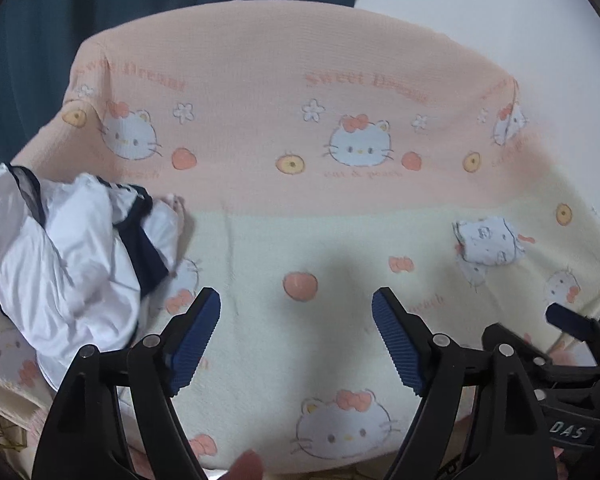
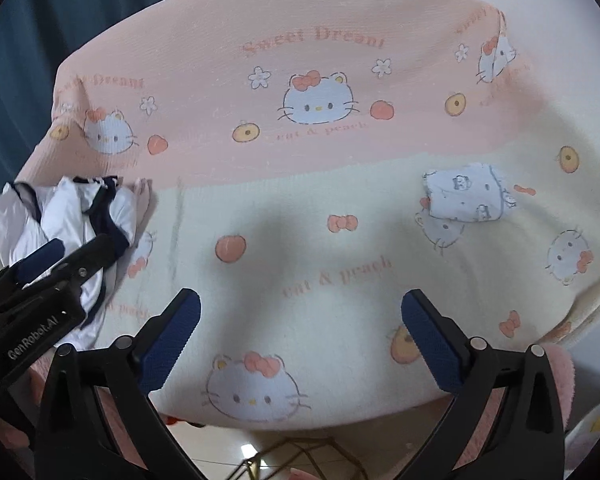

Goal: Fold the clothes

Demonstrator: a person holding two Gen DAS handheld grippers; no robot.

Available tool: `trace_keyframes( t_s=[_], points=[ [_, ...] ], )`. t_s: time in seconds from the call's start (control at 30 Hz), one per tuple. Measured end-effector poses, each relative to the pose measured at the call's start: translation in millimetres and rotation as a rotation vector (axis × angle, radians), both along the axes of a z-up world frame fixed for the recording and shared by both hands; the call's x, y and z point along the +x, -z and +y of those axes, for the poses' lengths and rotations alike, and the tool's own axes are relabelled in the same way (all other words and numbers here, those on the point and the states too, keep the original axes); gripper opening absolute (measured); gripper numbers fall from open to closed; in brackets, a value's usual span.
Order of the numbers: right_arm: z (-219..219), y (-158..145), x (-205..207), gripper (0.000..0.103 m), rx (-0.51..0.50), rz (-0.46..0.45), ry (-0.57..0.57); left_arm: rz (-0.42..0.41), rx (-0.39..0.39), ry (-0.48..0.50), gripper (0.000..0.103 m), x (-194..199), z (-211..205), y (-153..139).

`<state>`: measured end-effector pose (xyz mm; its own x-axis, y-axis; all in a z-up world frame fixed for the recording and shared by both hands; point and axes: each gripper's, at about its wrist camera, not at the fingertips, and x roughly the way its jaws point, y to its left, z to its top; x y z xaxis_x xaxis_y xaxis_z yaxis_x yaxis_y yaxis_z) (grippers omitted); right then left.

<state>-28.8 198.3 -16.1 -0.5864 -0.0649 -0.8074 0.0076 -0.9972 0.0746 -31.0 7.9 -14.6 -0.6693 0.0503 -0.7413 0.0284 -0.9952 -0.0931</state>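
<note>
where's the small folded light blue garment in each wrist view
Left wrist view: the small folded light blue garment lies right of centre on the cream part of the blanket, beyond the open gripper.
Right wrist view: it sits upper right of centre, also on the cream part, just below the pink band.
Shared landmark: the crumpled white and navy garment at the blanket's left edge in both views.

A home, most likely a bedroom or living room. A soft pink and cream blanket printed with cartoon cats, peaches and the words "Sweet Dream" covers the work surface to its edges. Dark teal curtains hang behind its far left corner beside a white wall. Pale floor tiles show below the near edge.
</note>
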Motion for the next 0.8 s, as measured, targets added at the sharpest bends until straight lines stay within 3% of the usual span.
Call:
trace_keyframes(
  t_s=[0.17, 0.33, 0.8],
  points=[
    [6.2, 8.3, 28.6, 0.102, 0.011, -0.008, 0.025, -0.019, 0.058, -0.004, 0.081, 28.7, 2.7, 10.2],
    [9.2, 19.8, 53.7, 0.102, 0.031, -0.039, 0.01, -0.017, 0.028, -0.003, 0.081, 54.6, 2.8, 11.1],
    [13.9, 12.2, 54.9, 0.102, 0.052, -0.013, -0.004, -0.033, 0.038, -0.021, 0.082, 58.3, -1.7, 17.9]
  ],
)
